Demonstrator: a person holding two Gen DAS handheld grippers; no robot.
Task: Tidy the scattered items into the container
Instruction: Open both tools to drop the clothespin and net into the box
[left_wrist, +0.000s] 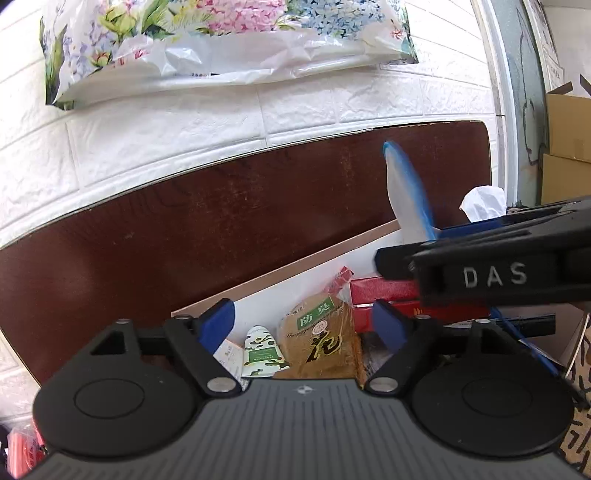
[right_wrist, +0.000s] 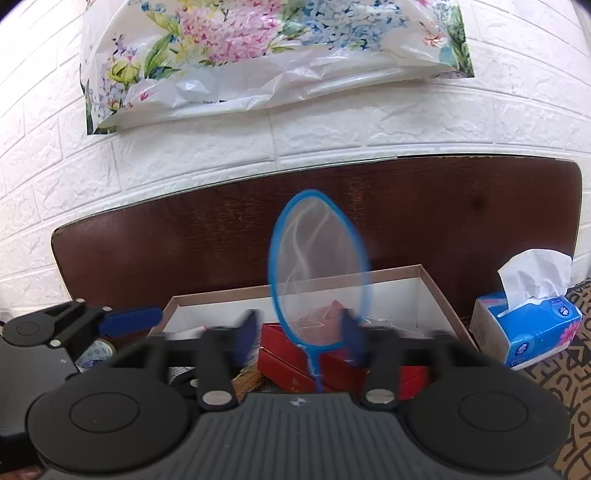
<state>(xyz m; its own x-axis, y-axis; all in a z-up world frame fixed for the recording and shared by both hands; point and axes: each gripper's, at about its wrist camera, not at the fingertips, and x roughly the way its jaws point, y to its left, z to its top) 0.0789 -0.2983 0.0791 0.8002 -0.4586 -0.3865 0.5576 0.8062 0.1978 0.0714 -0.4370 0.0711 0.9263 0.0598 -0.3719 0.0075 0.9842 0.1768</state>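
Both grippers, left (left_wrist: 306, 326) and right (right_wrist: 301, 338), stand open over the box (right_wrist: 436, 291), pressing on nothing. Between the right one's fingers a blue net (right_wrist: 319, 266) stands blurred, handle down among the red packs (right_wrist: 291, 365) inside.

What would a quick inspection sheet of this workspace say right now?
Surface: dark wooden table against a white brick wall.
Job's things: cardboard box holds red boxes, a brown packet and a camouflage tube; blue net scoop stands in it.
Clutter: tissue box.
Grippers: left gripper open, empty; right gripper open around the scoop's handle.
Cables: nothing seen.
Surroundings: floral plastic bag on the wall.
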